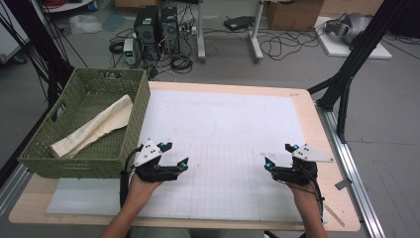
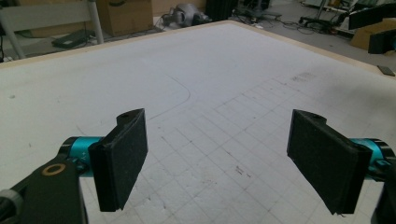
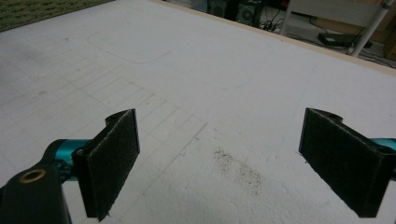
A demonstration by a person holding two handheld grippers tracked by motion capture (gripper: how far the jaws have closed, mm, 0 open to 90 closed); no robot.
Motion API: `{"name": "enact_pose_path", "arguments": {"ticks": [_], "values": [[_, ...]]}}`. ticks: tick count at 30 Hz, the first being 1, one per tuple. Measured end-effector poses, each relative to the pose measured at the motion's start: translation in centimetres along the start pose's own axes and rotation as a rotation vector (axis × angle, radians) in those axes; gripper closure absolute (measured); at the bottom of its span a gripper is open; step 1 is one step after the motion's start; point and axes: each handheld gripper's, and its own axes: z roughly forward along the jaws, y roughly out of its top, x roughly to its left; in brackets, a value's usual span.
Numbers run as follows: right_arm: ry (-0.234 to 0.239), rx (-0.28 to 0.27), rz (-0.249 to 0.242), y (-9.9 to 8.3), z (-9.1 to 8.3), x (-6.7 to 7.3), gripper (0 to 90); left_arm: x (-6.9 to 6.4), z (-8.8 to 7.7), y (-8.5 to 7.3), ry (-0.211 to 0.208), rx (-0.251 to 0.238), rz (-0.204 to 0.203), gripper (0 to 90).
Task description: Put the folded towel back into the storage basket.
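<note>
1. The left tongs (image 1: 176,154) hover low over the white gridded mat (image 1: 223,124) that covers most of the pale wooden tabletop (image 1: 317,129), near the mat's front-left part and just beside the green woven plastic basket (image 1: 44,161).
2. In the left gripper view the left tongs (image 2: 217,154) stand wide apart, with bare mat (image 2: 210,70) between the two black padded jaws and nothing held.
3. The right tongs (image 1: 280,154) hover over the front-right part of the mat, well apart from the left tongs, and point inward toward the middle.
4. In the right gripper view the right tongs (image 3: 219,158) are also spread wide and hold nothing; a dark smudge (image 3: 238,170) on the mat (image 3: 210,56) lies between the jaws.
5. The cream-coloured folded cloth (image 1: 94,128) lies inside the basket, slanting from the front-left corner up toward the right wall, where its far end leans on the rim.
6. The basket sits on the left edge of the tabletop, partly on the mat, its right wall near the left tongs; neither pair of tongs touches the basket or the cloth.
7. Each gripper is held by one hand; the left hand (image 1: 141,191) and the right hand (image 1: 303,194) come in from the near edge.
</note>
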Motion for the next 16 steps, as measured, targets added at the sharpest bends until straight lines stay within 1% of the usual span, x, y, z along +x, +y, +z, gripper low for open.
{"name": "enact_pose_path", "arguments": {"ticks": [1,3,5,10,13,16], "values": [[0.001,0.001,-0.006,-0.06,0.07,0.00,11.6,0.00,0.00,-0.01,0.000,0.000,-0.001,20.7],[0.003,0.003,-0.003,-0.13,0.13,-0.02,11.6,-0.02,-0.03,-0.06,-0.001,0.000,-0.002,20.7],[0.003,0.003,0.002,-0.19,0.17,-0.10,11.6,-0.02,-0.04,-0.11,-0.002,0.002,-0.001,20.7],[-0.001,0.003,0.017,-0.39,0.21,-0.32,11.6,0.21,-0.02,-0.27,-0.001,0.003,-0.014,20.7],[-0.004,0.007,0.018,-0.47,0.27,-0.35,11.6,0.34,-0.05,-0.34,0.004,0.002,-0.025,20.7],[-0.001,0.012,0.014,-0.51,0.39,-0.33,11.6,0.38,-0.03,-0.41,0.005,0.006,-0.022,20.7]]}}
